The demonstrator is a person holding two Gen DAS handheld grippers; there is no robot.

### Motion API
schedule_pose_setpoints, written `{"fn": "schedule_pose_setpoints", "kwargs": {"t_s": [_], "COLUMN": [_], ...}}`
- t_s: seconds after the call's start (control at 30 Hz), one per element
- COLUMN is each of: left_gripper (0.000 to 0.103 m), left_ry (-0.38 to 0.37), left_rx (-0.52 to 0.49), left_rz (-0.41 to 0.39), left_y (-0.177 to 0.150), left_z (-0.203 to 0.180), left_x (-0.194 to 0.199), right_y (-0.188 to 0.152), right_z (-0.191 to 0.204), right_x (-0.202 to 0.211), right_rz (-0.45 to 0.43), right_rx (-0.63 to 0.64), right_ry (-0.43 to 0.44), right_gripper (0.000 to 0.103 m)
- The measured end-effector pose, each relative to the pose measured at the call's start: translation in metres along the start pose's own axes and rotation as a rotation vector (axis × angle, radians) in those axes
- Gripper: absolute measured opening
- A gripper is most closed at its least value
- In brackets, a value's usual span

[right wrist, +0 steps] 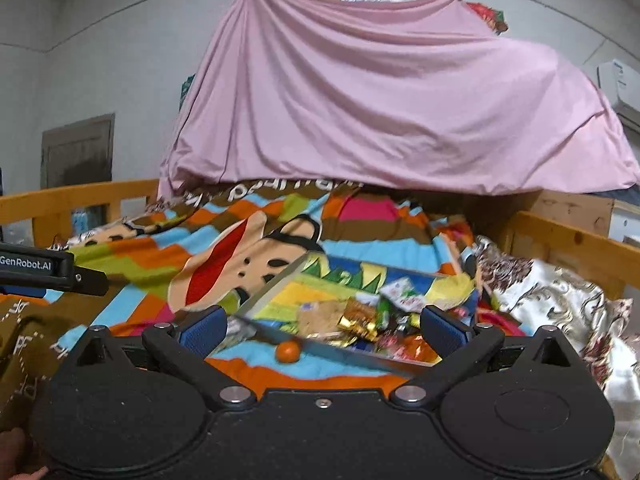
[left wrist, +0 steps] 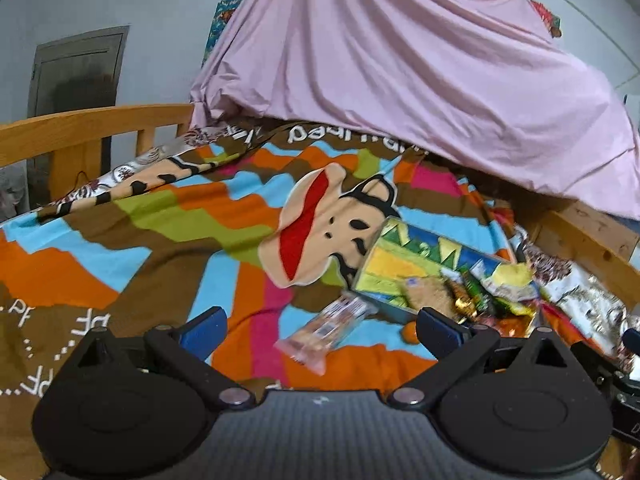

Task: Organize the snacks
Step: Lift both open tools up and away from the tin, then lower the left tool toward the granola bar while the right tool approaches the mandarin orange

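Both grippers, left point(left wrist: 320, 330) and right point(right wrist: 322, 326), hover with jaws spread and empty over the striped blanket point(left wrist: 168, 248), where a clear-wrapped snack bar point(left wrist: 328, 330) and a small orange point(right wrist: 288, 351) lie just outside the colourful tray point(right wrist: 320, 292) heaped with snacks point(right wrist: 384, 316).

I can read "GenRobot.AI" in white letters on the black bar of my left gripper point(right wrist: 36, 266). My bright striped monkey blanket point(left wrist: 160, 216) has white upside-down letters, too blurry to read.
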State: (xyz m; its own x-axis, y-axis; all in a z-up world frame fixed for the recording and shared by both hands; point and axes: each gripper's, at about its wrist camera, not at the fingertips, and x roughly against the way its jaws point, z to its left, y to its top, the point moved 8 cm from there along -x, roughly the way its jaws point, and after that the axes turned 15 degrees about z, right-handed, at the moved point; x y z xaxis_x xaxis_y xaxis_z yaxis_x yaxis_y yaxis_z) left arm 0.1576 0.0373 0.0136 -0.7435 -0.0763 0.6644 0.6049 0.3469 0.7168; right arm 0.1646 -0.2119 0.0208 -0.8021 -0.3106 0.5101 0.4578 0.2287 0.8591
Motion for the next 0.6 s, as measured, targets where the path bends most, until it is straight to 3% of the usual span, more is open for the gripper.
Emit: {"fn": "schedule_pose_setpoints", "kwargs": {"t_s": [0.27,0.6], "left_gripper": [0.103,0.103], "left_ry": [0.044,0.075], "left_rx": [-0.028,-0.068], "left_rz": [0.025,0.076], "left_y": [-0.019,-0.028], "left_z": [0.015,0.02], "left_x": [-0.008,-0.024], "right_y": [-0.017,-0.033], "right_z": [0.008,0.007], "right_x": [-0.024,-0.045], "right_rz": [0.144,0.236], "right_rx": [-0.086,-0.1], "right_ry": [0.053,0.018], "right_gripper": [0.102,0.102]}}
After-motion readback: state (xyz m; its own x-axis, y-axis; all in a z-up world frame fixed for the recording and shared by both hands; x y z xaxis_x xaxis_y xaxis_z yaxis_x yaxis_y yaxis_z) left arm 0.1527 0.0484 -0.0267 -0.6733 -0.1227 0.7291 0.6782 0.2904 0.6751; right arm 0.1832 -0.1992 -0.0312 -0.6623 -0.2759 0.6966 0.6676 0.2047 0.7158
